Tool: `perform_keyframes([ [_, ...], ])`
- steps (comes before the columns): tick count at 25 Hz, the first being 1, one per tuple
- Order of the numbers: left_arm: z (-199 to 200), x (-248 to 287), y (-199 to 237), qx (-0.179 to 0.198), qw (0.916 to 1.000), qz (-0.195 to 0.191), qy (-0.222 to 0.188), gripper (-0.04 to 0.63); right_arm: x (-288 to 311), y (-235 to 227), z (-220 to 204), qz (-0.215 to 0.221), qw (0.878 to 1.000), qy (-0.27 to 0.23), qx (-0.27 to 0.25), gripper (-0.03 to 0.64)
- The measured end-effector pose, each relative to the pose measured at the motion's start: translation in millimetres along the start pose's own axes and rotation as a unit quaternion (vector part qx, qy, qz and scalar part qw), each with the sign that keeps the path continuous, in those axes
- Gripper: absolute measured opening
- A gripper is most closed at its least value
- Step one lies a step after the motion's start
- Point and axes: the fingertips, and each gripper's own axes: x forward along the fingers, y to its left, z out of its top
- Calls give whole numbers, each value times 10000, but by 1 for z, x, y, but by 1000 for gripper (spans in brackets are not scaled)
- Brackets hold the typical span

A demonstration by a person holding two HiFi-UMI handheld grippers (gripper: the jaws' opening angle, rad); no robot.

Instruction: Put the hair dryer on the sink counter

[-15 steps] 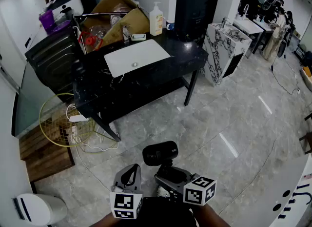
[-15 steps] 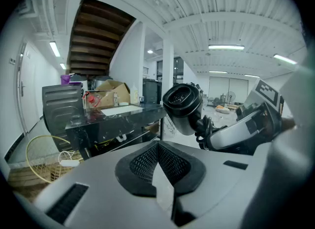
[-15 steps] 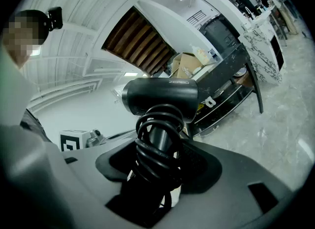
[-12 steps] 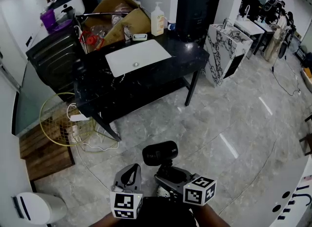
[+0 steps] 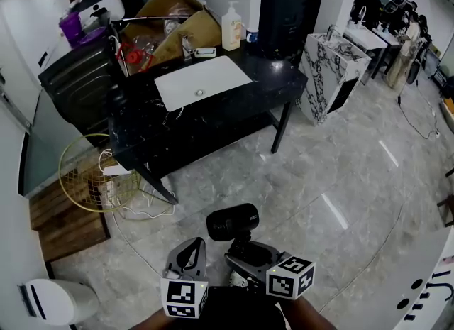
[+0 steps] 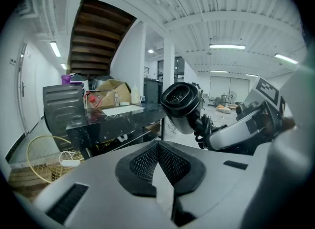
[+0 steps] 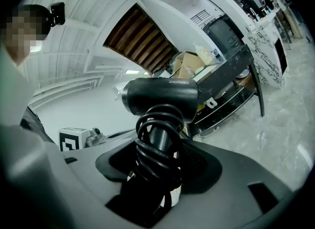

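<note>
Right gripper view: hair dryer (image 7: 160, 95) handle upright between clamping fingers of right gripper (image 7: 156, 169); cord (image 7: 158, 137) round handle

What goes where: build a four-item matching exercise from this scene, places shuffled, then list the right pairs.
Things
1. black hair dryer, cord wound round its handle
2. white rectangular sink basin
3. white plastic pump bottle
4. yellow wire basket

Places
A. at the back edge of the black marble counter
B. gripped in the right tool
C. on the grey floor beside the counter
D. sunk into the counter top

Pairs: 1-B, 2-D, 3-A, 4-C
</note>
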Motion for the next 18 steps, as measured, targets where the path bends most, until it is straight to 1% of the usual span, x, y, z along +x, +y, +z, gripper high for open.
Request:
perform_keyframes([
  [7,-2,-3,21,-47,9999,135,29,8,18,8,11,132,9999,-60,32,270],
  [13,1,-9,58,-137,9993,347,21,8,47,19,24,206,9998,-34,0,270],
  [18,6,-8,92,-208,9988,437,-53,8,79,29,35,250,9997,-12,-32,270],
])
